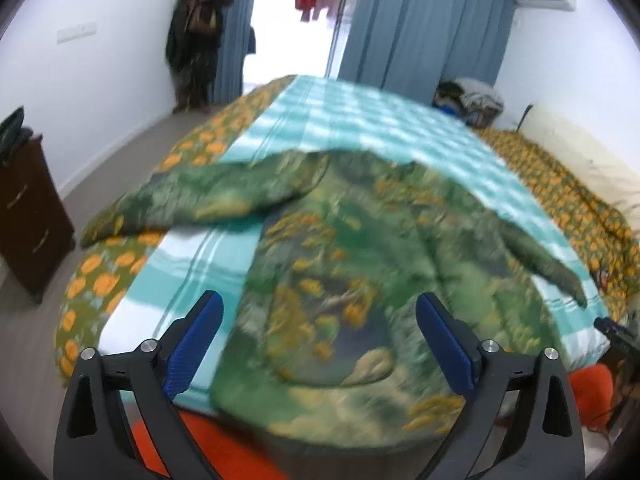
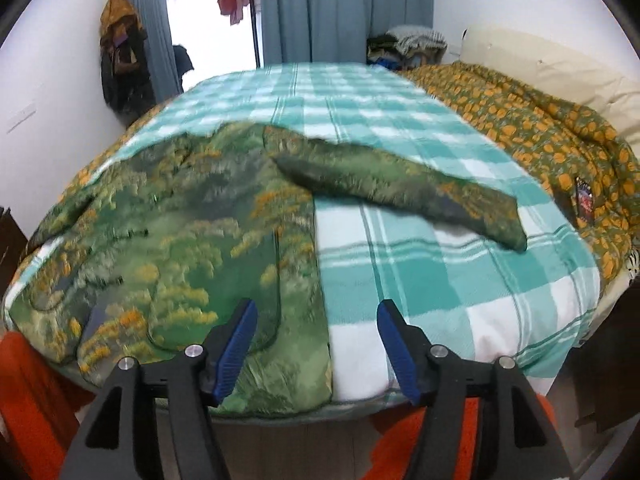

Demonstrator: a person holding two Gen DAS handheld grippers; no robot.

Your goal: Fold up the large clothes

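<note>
Nearest the lens, the left gripper (image 1: pixel 320 336) stood with jaws spread wide and nothing between the pads; the right gripper (image 2: pixel 316 344) was likewise released, jaws parted and empty above the near bed edge. Both hung clear of the cloth. Beyond them the garment (image 1: pixel 340 272), a large green top with orange print, lay spread on the checked blanket (image 2: pixel 440 264), its hem at 6 o'clock by the bed's near edge, one sleeve (image 1: pixel 192 200) reaching toward 9 o'clock and the other sleeve (image 2: pixel 400 188) toward 3 o'clock. Farther off lay the floral quilt (image 2: pixel 540 132); farthest were the curtains (image 1: pixel 420 20). Judged step: spreading finished, folding not begun. The next move would call for pinching a sleeve and carrying it across the body.
</note>
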